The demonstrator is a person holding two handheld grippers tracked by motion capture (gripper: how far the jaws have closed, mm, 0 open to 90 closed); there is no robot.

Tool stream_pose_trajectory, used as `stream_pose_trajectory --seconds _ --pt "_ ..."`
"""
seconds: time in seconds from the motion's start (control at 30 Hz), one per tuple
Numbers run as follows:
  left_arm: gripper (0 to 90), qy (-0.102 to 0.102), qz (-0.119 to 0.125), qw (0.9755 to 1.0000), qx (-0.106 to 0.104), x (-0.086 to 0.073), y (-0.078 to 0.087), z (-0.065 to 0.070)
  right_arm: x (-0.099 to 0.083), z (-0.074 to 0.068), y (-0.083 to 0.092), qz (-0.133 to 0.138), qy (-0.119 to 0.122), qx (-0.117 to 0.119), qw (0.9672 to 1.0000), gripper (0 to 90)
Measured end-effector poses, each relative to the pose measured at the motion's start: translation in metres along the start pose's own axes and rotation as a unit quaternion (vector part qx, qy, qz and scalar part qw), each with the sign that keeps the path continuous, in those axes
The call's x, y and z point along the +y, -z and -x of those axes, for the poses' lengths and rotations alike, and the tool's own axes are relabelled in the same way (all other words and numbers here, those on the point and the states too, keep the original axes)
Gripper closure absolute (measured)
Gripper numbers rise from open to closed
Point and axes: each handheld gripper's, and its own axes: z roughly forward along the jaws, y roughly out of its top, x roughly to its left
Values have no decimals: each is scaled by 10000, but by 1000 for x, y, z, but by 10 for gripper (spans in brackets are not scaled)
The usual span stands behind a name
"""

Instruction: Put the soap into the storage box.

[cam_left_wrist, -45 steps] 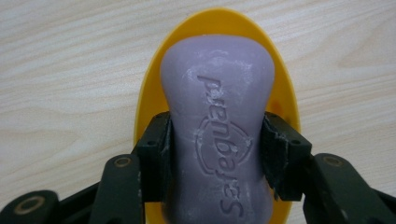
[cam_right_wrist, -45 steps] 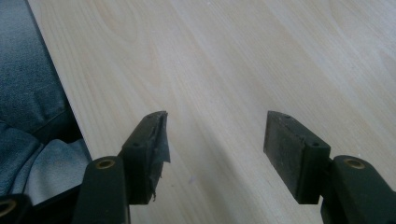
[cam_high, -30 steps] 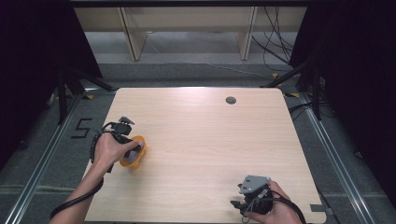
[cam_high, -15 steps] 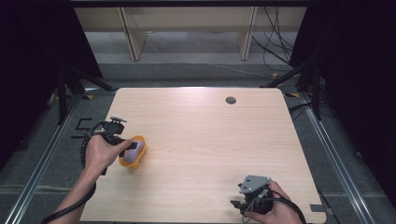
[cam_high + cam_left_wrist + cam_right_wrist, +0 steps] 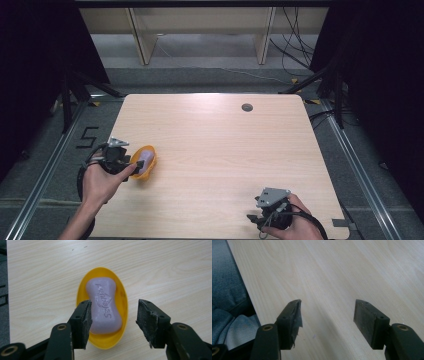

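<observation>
A pale purple bar of soap lies in a yellow oval dish on the wooden table, near its left edge in the high view, where the dish sits just right of my left gripper. In the left gripper view my left gripper is open, its jaws held above the near end of the dish, one on each side of the soap. My right gripper rests at the table's front right, and in the right gripper view my right gripper stands open over bare wood with nothing between its fingers.
A small dark round grommet sits near the table's far edge. The table's left edge runs close beside the dish, with grey floor beyond. Blue denim fabric shows past the front edge by the right gripper.
My left gripper has drawn back toward the table's left edge, leaving the dish and soap uncovered in front of it. The right gripper has stayed put.
</observation>
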Motion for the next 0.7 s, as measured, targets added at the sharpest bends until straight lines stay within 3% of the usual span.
stream_pose_trajectory --seconds 0.23,0.3,0.53,0.7 --pt "445 -73 186 9998 52 -21 5 5 0 0 0 -17 17 5 10000 394" --pt "445 -110 134 9998 69 -22 6 5 0 0 0 -13 13 4 10000 394" --pt "443 -151 333 9993 60 -48 8 9 0 0 0 -18 13 2 10000 394" --pt "443 -16 517 9987 26 -71 6 15 0 0 0 -18 20 2 10000 394"
